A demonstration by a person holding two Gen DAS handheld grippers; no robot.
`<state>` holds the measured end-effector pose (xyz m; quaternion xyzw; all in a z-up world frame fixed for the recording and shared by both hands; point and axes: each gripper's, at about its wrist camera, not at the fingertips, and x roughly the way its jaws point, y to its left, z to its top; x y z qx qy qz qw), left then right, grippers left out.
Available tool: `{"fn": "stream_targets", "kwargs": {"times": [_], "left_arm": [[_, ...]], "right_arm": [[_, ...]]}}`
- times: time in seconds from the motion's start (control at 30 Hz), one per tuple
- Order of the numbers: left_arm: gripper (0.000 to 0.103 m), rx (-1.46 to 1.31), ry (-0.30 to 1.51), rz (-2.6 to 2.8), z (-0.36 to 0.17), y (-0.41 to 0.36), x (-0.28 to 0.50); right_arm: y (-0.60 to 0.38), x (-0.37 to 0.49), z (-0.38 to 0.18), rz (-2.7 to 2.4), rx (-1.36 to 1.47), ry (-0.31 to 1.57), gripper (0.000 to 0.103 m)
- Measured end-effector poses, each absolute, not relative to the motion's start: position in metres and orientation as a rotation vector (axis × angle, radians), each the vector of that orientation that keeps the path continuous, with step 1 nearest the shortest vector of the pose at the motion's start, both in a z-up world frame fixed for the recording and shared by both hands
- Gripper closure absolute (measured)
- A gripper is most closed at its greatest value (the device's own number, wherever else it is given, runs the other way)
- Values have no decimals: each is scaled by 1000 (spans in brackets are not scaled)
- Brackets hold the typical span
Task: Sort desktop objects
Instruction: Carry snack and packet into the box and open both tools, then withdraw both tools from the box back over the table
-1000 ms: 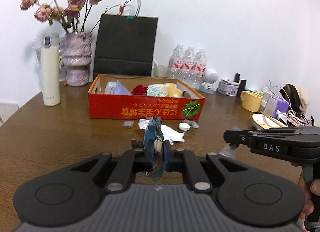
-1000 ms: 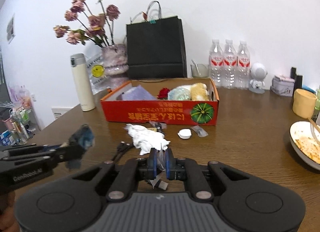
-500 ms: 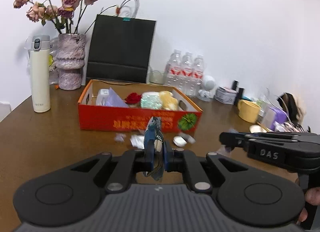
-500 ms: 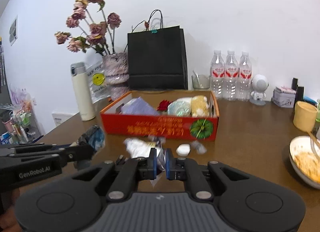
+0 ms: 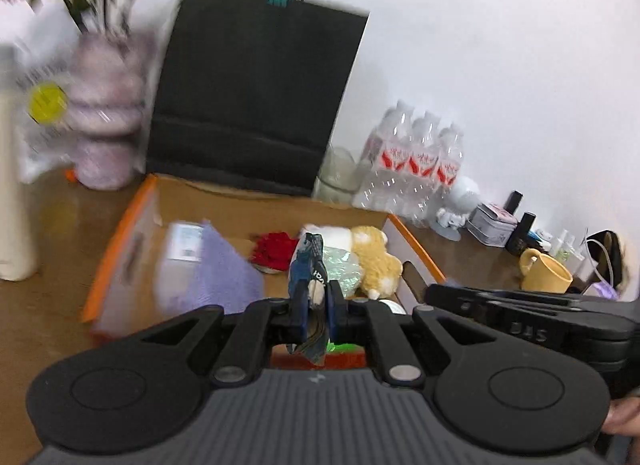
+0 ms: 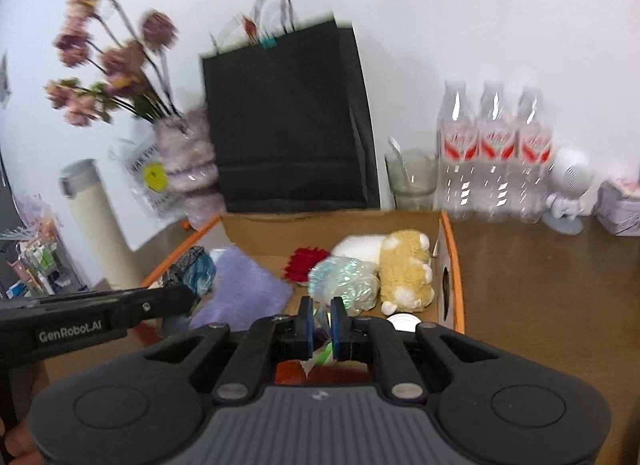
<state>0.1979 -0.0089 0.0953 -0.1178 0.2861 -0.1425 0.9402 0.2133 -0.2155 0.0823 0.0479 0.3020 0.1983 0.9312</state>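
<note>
Crumpled dark-blue snack wrapper (image 5: 310, 265) is clamped in the left gripper (image 5: 316, 311), held over the near edge of the orange-rimmed cardboard box (image 5: 116, 249); a scrap of clear crinkly plastic wrap (image 6: 320, 345) is pinched in the right gripper (image 6: 321, 325), also at the box's near edge. Inside the box: purple cloth (image 6: 244, 293), red rose-like flower (image 6: 304, 263), iridescent bundle (image 6: 346, 279), tan plush toy (image 6: 404, 269). Behind it stand a black paper bag (image 6: 288, 121), three water bottles (image 6: 494, 149) and a vase of dried flowers (image 6: 182, 157) on the brown table (image 6: 540, 285).
</note>
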Motion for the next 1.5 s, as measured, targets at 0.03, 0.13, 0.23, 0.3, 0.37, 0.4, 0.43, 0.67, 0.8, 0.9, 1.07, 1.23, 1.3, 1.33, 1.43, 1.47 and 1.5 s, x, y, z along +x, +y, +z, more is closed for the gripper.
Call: {"fn": "stream_targets", "kwargs": {"times": [0.03,0.13,0.23,0.3,0.37,0.4,0.43,0.67,0.8,0.9,1.07,1.23,1.3,1.33,1.43,1.47,1.5], "left_arm": [[93,-271,613,-296,92,-9,213],[92,-301,675,-306,79,-11,247],[85,-317,723,-278,64,-14,268],[78,-314,735,-274,57,-13,272],[65,-321,730,-282,56,-9,270],[61,-321,725,-296,57,-7,267],[55,-313,719,-304,60,-5,264],[9,-151,708,-240,86,-9,246],[1,3,701,-198,96,-19,225],[0,23,732,-157,103,-13,210],[0,22,771,-49,111,5,191],[0,28,703,-12,123,11,161],[0,40,626,13,130,10,145],[0,46,571,19,133,9,135],[0,75,441,10,136,5,108],[0,74,423,-6,135,4,102],[0,66,418,-30,134,4,96]], "right_arm": [[-216,227,79,409,111,643,95],[-212,260,69,404,112,700,95],[-203,289,55,392,95,790,89],[-199,295,46,379,97,801,79],[-198,293,42,366,91,786,79],[-198,293,42,365,97,783,78],[-200,293,42,367,106,782,78],[-207,283,61,299,92,830,46],[-210,267,73,248,56,854,22],[-211,249,80,246,43,879,21],[-212,216,96,253,43,864,15],[-208,184,103,274,56,808,13],[-206,167,104,287,51,709,13],[-205,157,104,285,49,654,13],[-208,132,102,284,68,547,12],[-209,126,101,287,75,531,12],[-210,120,99,290,80,521,12]]}}
